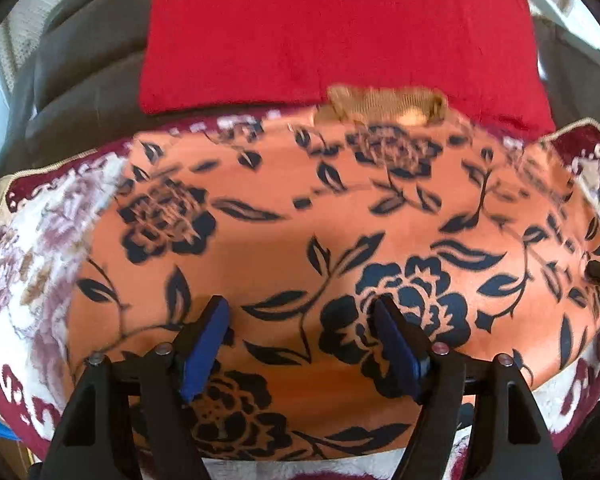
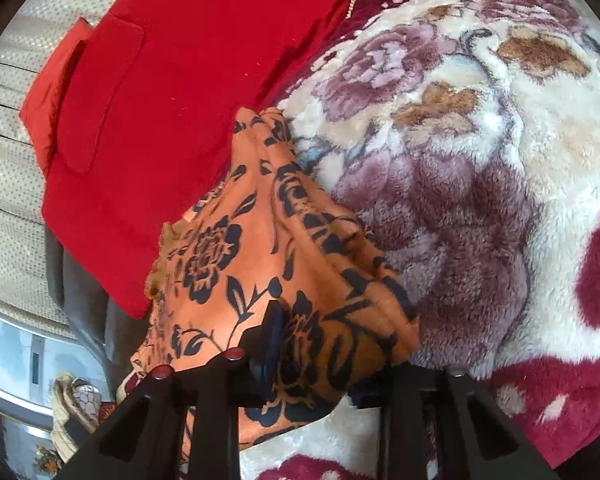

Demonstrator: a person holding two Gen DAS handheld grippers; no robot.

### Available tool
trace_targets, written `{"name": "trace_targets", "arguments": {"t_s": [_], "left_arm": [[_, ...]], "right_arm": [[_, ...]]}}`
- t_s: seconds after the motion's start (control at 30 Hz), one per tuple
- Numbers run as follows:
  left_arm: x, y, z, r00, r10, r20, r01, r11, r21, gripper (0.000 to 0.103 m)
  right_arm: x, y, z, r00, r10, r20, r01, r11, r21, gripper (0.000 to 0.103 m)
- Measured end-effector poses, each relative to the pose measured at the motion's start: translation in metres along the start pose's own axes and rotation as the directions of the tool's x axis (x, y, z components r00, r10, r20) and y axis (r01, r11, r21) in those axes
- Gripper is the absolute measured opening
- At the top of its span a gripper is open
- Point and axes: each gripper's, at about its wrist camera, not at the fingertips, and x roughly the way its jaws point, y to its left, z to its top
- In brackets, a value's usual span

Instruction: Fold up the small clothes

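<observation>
Right wrist view: orange floral garment (image 2: 260, 264) on the plush blanket (image 2: 480, 152), soft, limp; best taken at hems. Right claw (image 2: 300, 360) is clamped on its bunched edge; left claw (image 1: 300, 344) gapes wide above it, empty.

No text or labels readable — patterns only.

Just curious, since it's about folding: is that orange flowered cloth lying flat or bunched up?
Mostly spread flat: the orange flowered cloth lies smooth across the fluffy blanket, but one end is gathered and lifted in the right gripper.
</observation>
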Motion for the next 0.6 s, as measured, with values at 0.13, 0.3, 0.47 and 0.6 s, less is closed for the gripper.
{"name": "trace_targets", "arguments": {"t_s": [0.13,0.3,0.47,0.6], "left_arm": [[-0.035,0.038,0.007,0.993,-0.034,0.112,0.048,0.992,-0.119,0.076],[-0.066,0.119,-0.007,0.988,0.005,0.156,0.052,0.932,-0.358,0.076],[-0.078,0.183,-0.029,0.983,0.068,0.172,0.032,0.856,-0.515,0.076],[-0.067,0.196,-0.026,0.987,-0.043,0.154,0.119,0.841,-0.528,0.075]], "right_arm": [[-0.024,0.048,0.007,0.996,-0.041,0.077,0.052,0.986,-0.158,0.01],[-0.055,0.191,-0.024,0.975,0.071,0.211,0.048,0.858,-0.511,0.01],[-0.015,0.285,-0.127,0.985,0.14,0.101,-0.008,0.62,-0.785,0.01],[0.085,0.269,-0.203,0.987,-0.029,-0.155,-0.114,0.547,-0.829,0.01]]}}
